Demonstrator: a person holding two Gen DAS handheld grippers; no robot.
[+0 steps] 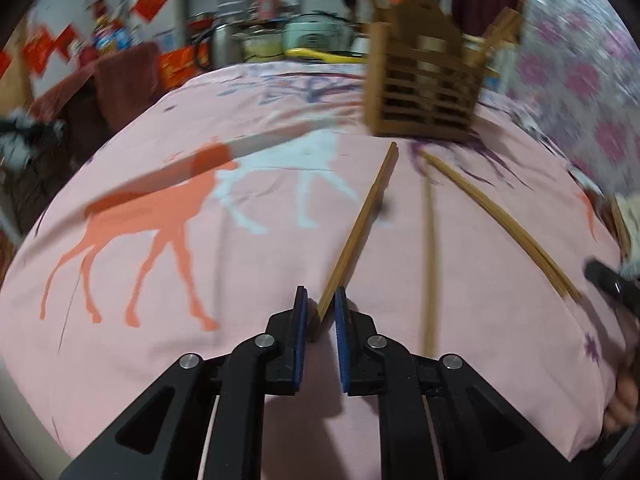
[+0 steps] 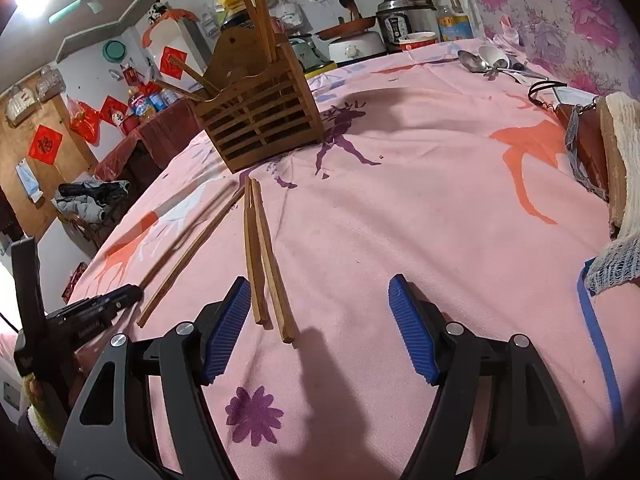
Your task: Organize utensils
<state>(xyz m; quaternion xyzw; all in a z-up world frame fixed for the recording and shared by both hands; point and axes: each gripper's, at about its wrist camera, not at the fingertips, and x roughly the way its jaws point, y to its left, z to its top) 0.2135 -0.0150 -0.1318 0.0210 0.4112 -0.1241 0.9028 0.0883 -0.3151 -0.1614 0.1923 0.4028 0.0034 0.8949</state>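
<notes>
A slatted wooden utensil holder (image 1: 424,92) (image 2: 260,120) stands on the pink deer-print tablecloth (image 1: 160,280) with several chopsticks upright in it. My left gripper (image 1: 320,292) is shut on the near end of a wooden chopstick (image 1: 360,224), which points toward the holder. To its right lie a loose chopstick (image 1: 430,248) and a pair (image 1: 500,220). My right gripper (image 2: 319,280) hovers open above the cloth with nothing between its fingers. The chopstick pair (image 2: 260,256) lies just inside its left finger. The left gripper (image 2: 100,308) shows at the lower left of the right wrist view.
Metal spoons (image 2: 476,62) lie at the far right of the table. A brown case with keys (image 2: 580,132) and a woven cloth bundle (image 2: 624,168) sit at the right edge. A rice cooker (image 2: 404,16) and bottles stand behind the table.
</notes>
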